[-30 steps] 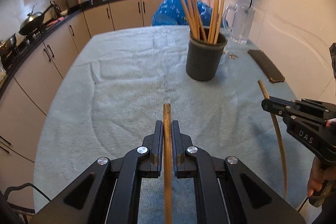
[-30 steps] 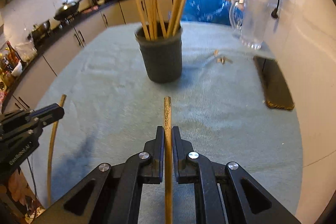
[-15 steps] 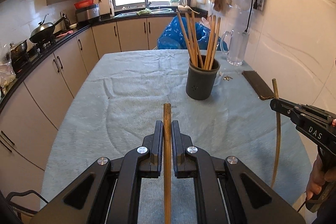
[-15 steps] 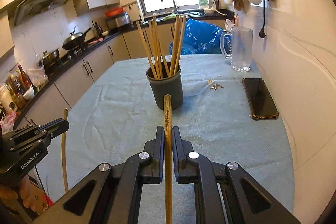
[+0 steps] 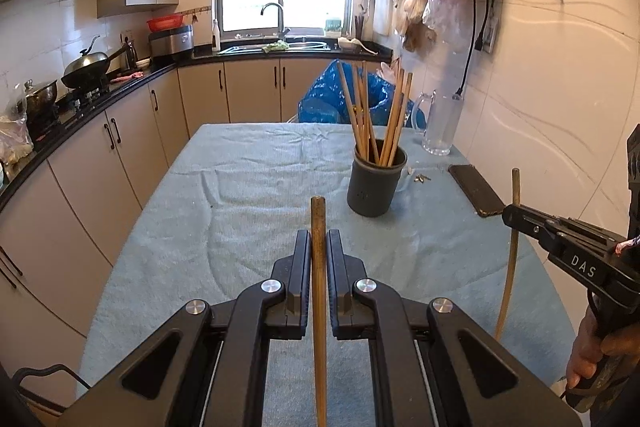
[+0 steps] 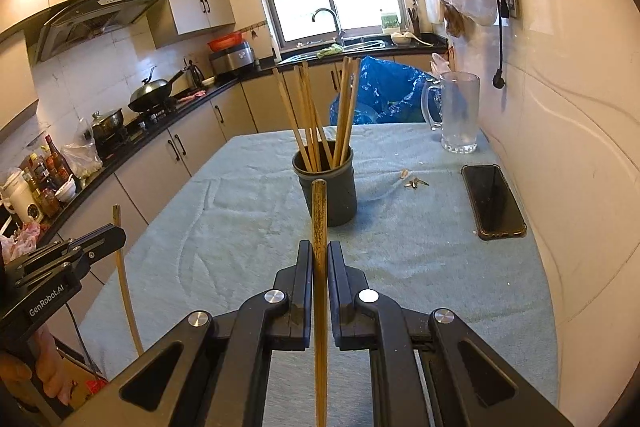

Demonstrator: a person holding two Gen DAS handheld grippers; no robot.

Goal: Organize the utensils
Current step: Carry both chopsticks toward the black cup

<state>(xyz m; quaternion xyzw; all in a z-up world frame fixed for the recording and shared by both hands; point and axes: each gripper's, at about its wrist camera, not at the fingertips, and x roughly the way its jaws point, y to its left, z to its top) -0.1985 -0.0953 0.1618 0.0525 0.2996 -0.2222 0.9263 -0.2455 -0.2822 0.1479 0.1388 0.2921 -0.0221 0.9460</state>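
Observation:
A dark grey utensil cup [image 5: 375,181] [image 6: 326,183] stands on the blue-clothed table [image 5: 248,195] and holds several wooden chopsticks. My left gripper [image 5: 319,241] is shut on one wooden chopstick [image 5: 318,223], held above the near part of the table, short of the cup. My right gripper [image 6: 319,251] is shut on another chopstick [image 6: 319,211], whose tip overlaps the cup's front in its view. Each gripper with its chopstick also shows in the other's view: the right gripper [image 5: 510,217] at the right edge, the left gripper [image 6: 118,235] at the left edge.
A black phone [image 6: 492,201] lies near the wall at the table's right side. A glass mug [image 6: 458,113] stands behind it. Small bits [image 6: 414,181] lie by the cup. Cabinets and a stove counter [image 5: 80,95] run along the left. A blue bag [image 5: 360,99] sits beyond the table.
Both grippers have risen and pulled back from the cup, tilting up, each still clamped on its chopstick. The cup looks smaller and farther away.

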